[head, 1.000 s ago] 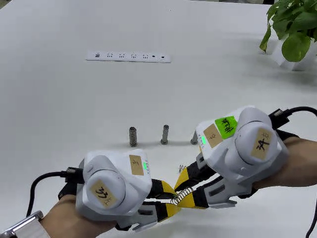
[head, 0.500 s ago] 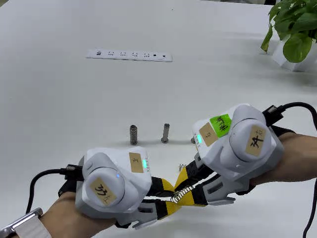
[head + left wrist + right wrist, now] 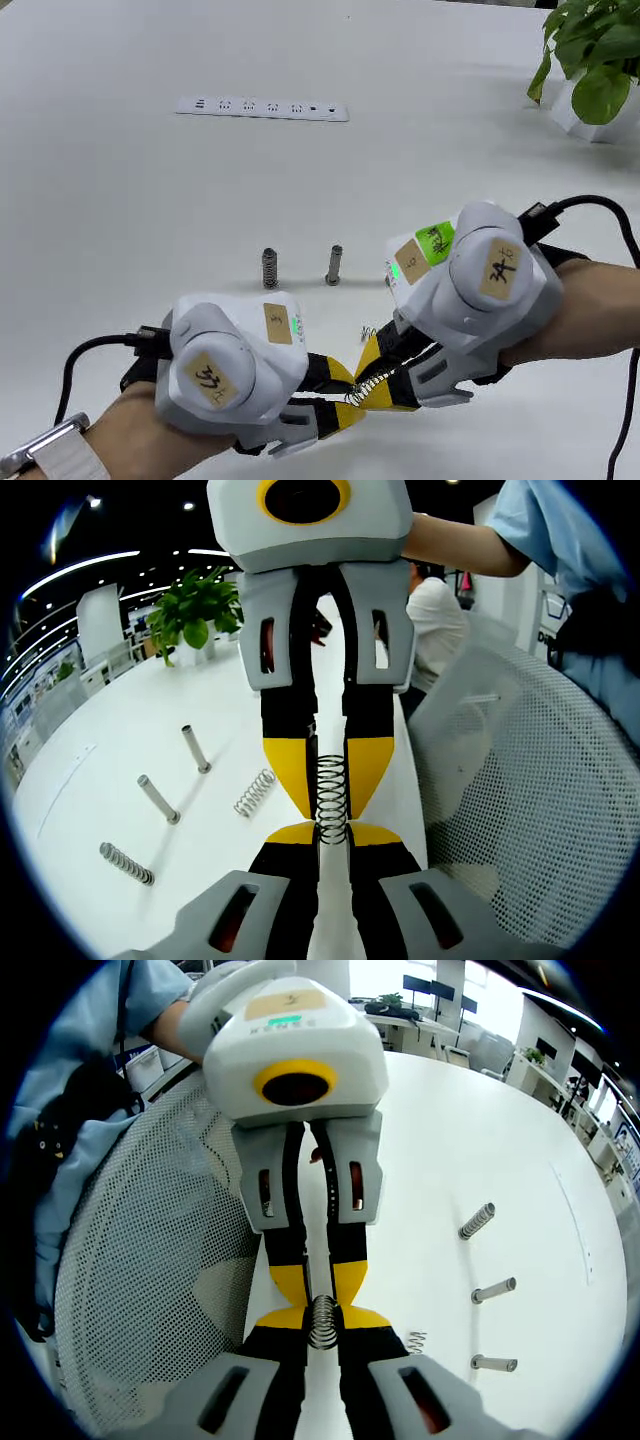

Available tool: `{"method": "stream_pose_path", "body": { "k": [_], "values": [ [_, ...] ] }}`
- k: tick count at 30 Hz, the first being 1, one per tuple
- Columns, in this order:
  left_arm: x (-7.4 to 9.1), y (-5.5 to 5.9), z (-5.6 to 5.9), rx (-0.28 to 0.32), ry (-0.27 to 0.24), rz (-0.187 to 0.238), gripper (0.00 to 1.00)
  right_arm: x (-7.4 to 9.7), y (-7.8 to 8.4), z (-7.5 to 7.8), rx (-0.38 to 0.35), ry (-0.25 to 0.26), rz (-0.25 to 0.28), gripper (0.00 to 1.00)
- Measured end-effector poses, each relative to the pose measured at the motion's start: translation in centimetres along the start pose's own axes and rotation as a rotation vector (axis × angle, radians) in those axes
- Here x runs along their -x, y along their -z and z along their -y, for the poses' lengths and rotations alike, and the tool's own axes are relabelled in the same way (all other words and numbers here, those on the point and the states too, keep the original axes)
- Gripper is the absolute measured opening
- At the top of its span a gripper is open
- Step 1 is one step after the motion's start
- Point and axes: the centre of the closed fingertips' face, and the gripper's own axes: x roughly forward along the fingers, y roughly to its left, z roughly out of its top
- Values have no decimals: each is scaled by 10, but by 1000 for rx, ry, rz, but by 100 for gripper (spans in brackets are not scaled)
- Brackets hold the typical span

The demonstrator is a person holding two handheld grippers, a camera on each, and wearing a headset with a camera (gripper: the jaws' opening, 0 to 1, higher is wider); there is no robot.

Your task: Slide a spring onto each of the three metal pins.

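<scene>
Our left claw (image 3: 330,836) and right claw (image 3: 321,1326) both clamped one spring (image 3: 330,788), tip to tip, pins (image 3: 333,265) farther off on the worktop (image 3: 150,200)

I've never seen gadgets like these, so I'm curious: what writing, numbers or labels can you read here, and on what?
"33", plus an unclear mark: left cap sticker on the left gripper.
"34": right cap sticker on the right gripper.
Green sticker and small tan stickers on the grippers: handwriting unreadable.
Power strip markings: too small.

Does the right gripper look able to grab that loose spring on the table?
Probably not yet: the right gripper is shut on a held spring; nothing else blocks the loose spring.
</scene>
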Motion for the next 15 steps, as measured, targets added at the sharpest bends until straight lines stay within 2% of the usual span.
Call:
{"method": "stream_pose_path", "body": {
  "k": [8,10,15],
  "values": [
    [2,0,-5,35,-23,15,11,0,-2,3,5,3,-11,12],
    [3,-1,-8,68,-38,30,12,0,-4,5,8,10,-6,12],
    [7,-1,-15,115,-81,47,23,2,-7,11,9,30,9,12]
  ]
}}
